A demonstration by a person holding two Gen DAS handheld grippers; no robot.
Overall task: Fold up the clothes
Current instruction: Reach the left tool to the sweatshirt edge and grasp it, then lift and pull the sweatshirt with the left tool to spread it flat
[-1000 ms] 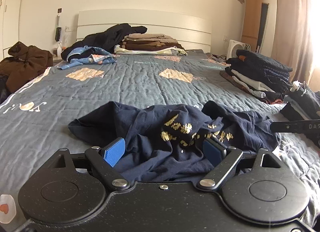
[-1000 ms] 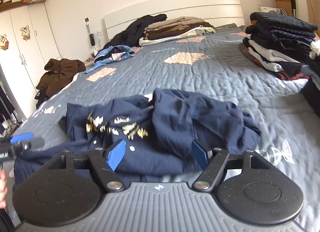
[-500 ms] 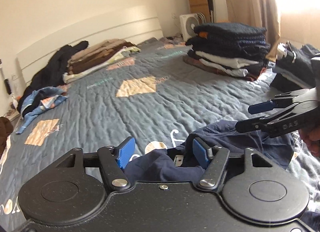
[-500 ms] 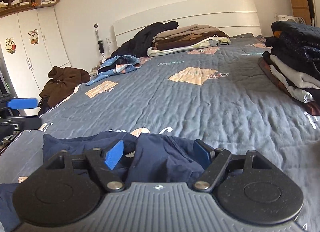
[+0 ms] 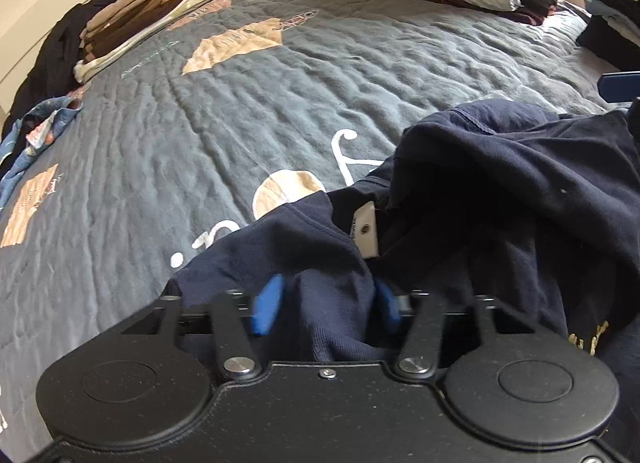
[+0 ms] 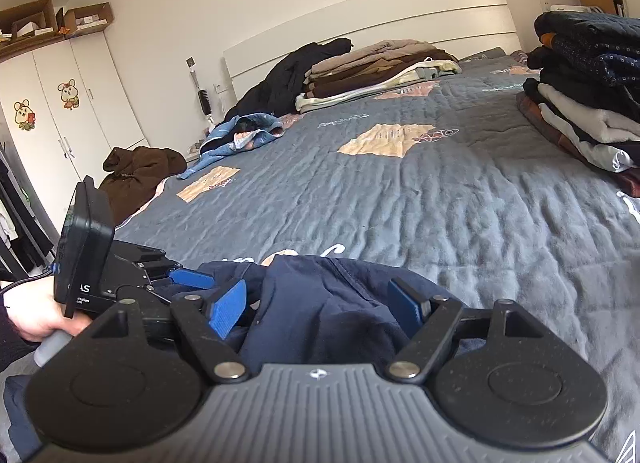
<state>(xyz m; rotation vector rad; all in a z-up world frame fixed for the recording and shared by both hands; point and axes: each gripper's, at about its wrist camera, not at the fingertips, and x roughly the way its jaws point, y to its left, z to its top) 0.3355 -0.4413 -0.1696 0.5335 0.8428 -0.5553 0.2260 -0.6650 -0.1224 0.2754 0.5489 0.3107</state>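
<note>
A navy T-shirt (image 5: pixel 500 199) lay crumpled at the near edge of a bed's grey quilt (image 5: pixel 280 103), its white neck label (image 5: pixel 365 233) turned up among the folds and a trace of gold print showing at one low corner. At the far left of the room, white wardrobe doors (image 6: pixel 76 103) carried cartoon stickers, and a brown garment (image 6: pixel 136 171) was heaped beside the bed. A person's left hand (image 6: pixel 36 319) held the left gripper (image 5: pixel 326 309), whose blue pads (image 5: pixel 268 311) pressed in from both sides on a bunched fold of the shirt, though the image there was blurred. Just to its right, the right gripper (image 6: pixel 318 307) rested over the same shirt with its fingers standing apart, cloth lying between them but not pinched. Farther up the quilt, a blue patterned garment (image 6: pixel 244 135) sprawled near a black coat (image 6: pixel 296 71) and a folded stack of brown and beige clothes (image 6: pixel 376 67) against the white headboard (image 6: pixel 360 31). At the right edge of the bed stood a taller pile of dark and white folded clothes (image 6: pixel 588 95).
</note>
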